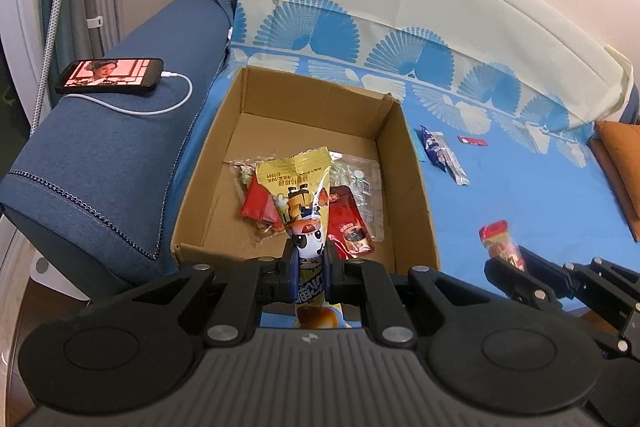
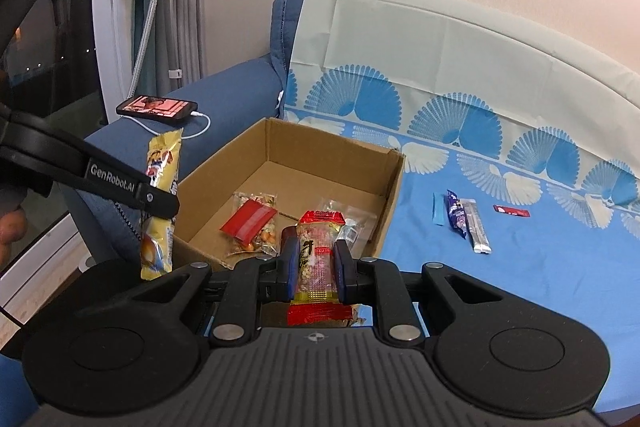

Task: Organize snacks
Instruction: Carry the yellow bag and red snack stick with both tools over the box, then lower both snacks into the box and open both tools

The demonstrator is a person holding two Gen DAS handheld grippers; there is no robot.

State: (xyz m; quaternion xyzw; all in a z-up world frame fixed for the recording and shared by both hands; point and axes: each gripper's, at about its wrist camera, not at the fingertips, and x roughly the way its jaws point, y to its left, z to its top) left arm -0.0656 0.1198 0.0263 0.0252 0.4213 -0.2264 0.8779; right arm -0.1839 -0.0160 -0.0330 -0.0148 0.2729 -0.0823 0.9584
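While the left gripper [image 1: 307,263] is closed on a tall yellow snack packet with a cartoon panda [image 1: 306,211], it holds the packet upright over the near edge of the open brown cardboard box [image 1: 412,163]. Its right neighbour, the right gripper [image 2: 316,267], is clamped on a red and clear snack bar wrapper [image 2: 318,255], also near the box's near edge. Inside the box lie a clear bag of nuts with a red label [image 2: 252,223] and a clear crinkled bag [image 1: 360,183]. To the right, on the blue patterned sofa cover [image 2: 520,267], rest a purple wrapper [image 2: 456,213], a silver stick packet [image 2: 478,227] and a small red sachet [image 2: 511,211]. A black phone [image 1: 110,75] lies on the far-left armrest.
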